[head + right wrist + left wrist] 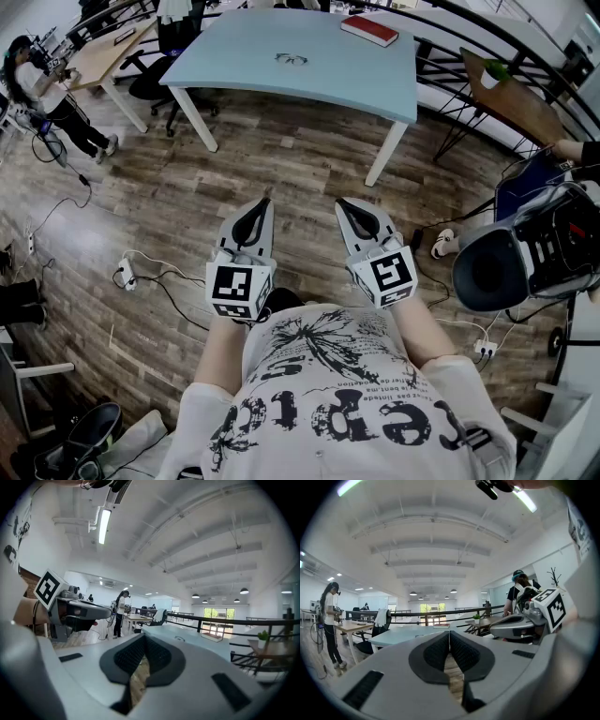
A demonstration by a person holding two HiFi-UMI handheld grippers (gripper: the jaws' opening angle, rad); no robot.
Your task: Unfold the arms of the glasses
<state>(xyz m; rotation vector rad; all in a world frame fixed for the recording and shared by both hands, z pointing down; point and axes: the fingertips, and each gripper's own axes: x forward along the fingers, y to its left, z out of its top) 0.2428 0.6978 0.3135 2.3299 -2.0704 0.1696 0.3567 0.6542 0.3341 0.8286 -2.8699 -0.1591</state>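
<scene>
Currently, in the head view, the person is standing well back from the pale blue table (328, 80). The glasses (292, 59) are lying near its middle, well apart from a red book (368, 30) at the far edge. The left gripper (263, 202) and right gripper (343, 202) are hovering side by side at waist level and pointing toward the table, probably as a ready posture before an approach. Neither is near the glasses.

In the left gripper view, its jaws are pressing together with nothing between them, and the table is showing beyond the tips.

In the right gripper view, its jaws are likewise sitting closed and empty, aiming roughly at the glasses, which are too small here to show whether the arms are folded.
</scene>
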